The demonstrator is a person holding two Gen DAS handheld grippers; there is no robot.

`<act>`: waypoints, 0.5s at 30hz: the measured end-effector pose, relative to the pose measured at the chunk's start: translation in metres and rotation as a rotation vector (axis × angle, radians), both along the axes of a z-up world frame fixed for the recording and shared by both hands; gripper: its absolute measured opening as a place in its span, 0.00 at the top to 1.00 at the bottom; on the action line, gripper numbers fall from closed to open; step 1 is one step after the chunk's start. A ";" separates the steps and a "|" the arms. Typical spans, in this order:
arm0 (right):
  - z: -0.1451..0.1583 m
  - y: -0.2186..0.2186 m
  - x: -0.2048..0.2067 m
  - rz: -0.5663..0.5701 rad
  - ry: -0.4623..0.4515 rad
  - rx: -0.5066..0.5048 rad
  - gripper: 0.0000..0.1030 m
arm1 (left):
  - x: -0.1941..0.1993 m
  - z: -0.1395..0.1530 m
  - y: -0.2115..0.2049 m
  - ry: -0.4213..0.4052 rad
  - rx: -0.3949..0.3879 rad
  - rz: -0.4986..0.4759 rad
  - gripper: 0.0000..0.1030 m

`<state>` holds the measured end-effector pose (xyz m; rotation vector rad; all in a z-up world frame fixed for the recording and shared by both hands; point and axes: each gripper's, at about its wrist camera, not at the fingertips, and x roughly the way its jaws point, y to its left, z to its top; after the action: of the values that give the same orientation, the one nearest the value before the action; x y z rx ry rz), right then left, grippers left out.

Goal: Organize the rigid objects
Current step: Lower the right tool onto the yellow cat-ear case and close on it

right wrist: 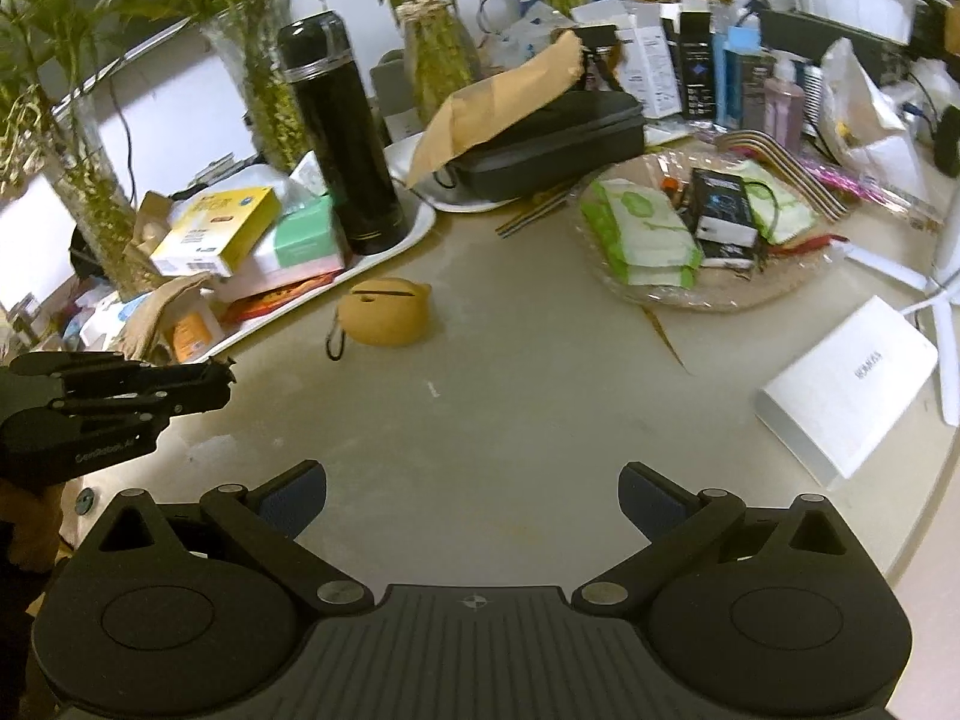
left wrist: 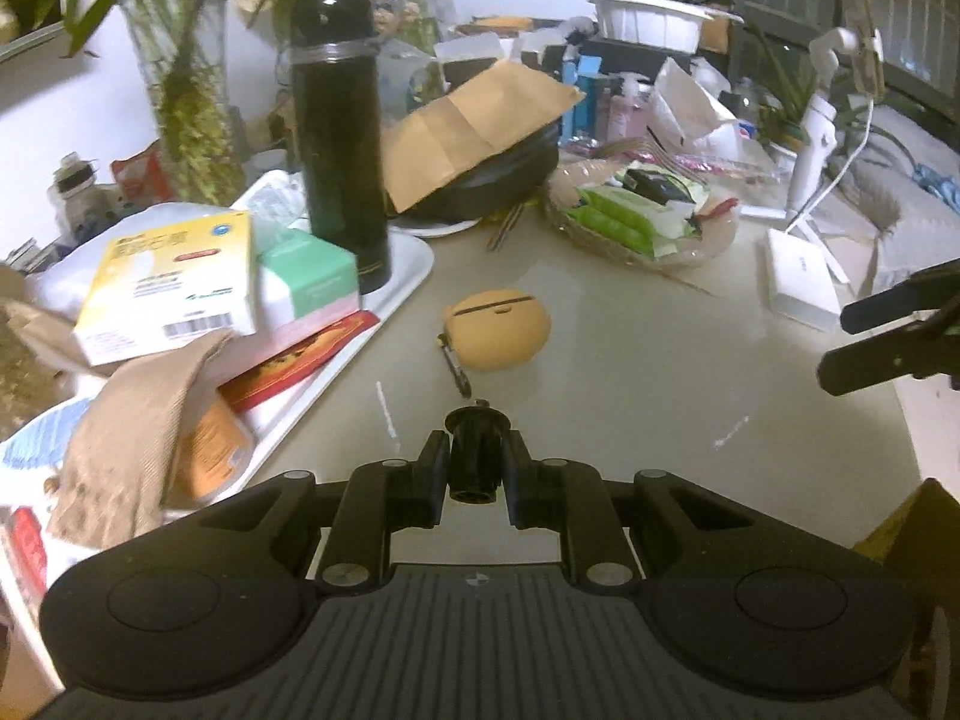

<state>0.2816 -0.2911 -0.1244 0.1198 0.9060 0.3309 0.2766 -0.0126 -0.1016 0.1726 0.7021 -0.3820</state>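
Bare table [right wrist: 510, 420] lies between tray [right wrist: 414, 228] edge and white box [right wrist: 846, 384].

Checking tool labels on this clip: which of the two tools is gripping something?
The left tool: its fingers are shut on a small black cylindrical part. The right tool stands wide open with only bare table between its blue pads.

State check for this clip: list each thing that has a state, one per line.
left gripper: shut on a small black cylinder
right gripper: open, nothing between its fingers
black flask: upright, lid on, standing on the white tray
yellow pouch: lying on the table
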 end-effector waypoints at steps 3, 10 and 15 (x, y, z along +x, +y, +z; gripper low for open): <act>0.004 0.008 0.007 0.009 0.009 -0.007 0.00 | -0.008 0.003 0.008 -0.006 -0.018 0.025 0.81; 0.007 0.033 0.034 0.009 0.092 -0.025 0.00 | -0.021 0.005 0.020 -0.043 -0.042 0.061 0.81; 0.008 0.061 0.052 0.027 0.115 -0.071 0.00 | -0.020 0.005 0.027 -0.039 -0.067 0.073 0.81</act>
<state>0.3333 -0.2302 -0.1161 0.0616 1.0332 0.3189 0.2561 0.0142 -0.0963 0.0906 0.6543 -0.3312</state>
